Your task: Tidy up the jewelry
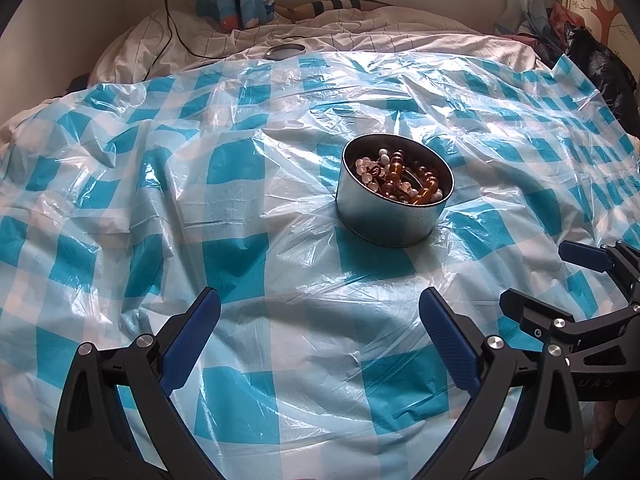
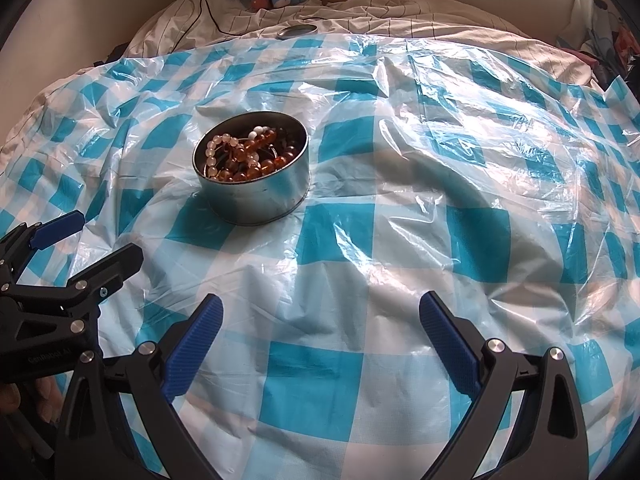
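Observation:
A round metal tin (image 1: 394, 220) stands upright on the blue-and-white checked plastic sheet (image 1: 240, 184). It holds amber and white bead strings (image 1: 400, 178). The tin also shows in the right wrist view (image 2: 260, 196), with the beads (image 2: 248, 156) inside. My left gripper (image 1: 320, 304) is open and empty, well short of the tin and a little to its left. My right gripper (image 2: 320, 308) is open and empty, to the right of the tin and nearer me. Each gripper shows at the edge of the other's view: the right gripper (image 1: 560, 272) and the left gripper (image 2: 92, 236).
The tin's lid (image 1: 285, 51) lies at the far edge of the sheet on a striped white quilt (image 1: 360, 28), and shows in the right wrist view (image 2: 298, 31). A black cable (image 1: 172, 28) runs across the quilt. Dark clothes (image 1: 596, 64) are heaped at the far right.

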Motion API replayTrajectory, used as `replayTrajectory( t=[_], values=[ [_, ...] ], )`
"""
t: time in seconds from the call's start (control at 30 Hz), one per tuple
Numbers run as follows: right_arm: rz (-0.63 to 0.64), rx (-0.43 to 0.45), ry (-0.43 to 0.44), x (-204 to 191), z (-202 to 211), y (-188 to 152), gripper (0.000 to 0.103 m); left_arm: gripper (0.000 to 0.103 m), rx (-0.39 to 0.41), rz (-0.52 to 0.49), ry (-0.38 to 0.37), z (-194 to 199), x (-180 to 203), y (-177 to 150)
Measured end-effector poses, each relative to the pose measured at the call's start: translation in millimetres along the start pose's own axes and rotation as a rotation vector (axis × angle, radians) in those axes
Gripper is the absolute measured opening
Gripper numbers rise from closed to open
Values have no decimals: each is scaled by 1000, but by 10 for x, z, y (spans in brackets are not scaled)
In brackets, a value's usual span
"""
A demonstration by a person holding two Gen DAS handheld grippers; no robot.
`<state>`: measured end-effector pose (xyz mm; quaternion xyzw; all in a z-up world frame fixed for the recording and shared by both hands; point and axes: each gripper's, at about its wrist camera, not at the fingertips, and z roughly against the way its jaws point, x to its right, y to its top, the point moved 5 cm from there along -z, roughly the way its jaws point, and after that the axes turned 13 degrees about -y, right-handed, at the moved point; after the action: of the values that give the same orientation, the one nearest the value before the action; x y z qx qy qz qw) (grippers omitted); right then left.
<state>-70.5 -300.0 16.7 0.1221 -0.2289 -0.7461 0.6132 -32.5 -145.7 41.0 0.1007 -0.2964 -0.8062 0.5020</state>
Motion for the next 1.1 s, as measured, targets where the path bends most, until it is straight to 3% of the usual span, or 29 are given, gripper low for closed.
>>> replayTrajectory(
  t=[0.83, 1.0, 1.1],
  values=[
    [6, 0, 3, -14, -11, -13, 95, 95, -48, 47, -18, -78, -29, -30],
    [8, -4, 1, -17, -26, -21, 95, 95, 56, 56, -34, 70, -45, -20],
    [9, -7, 0, -9, -35, -27, 95, 95, 47, 54, -70, 77, -28, 6]
  ],
)
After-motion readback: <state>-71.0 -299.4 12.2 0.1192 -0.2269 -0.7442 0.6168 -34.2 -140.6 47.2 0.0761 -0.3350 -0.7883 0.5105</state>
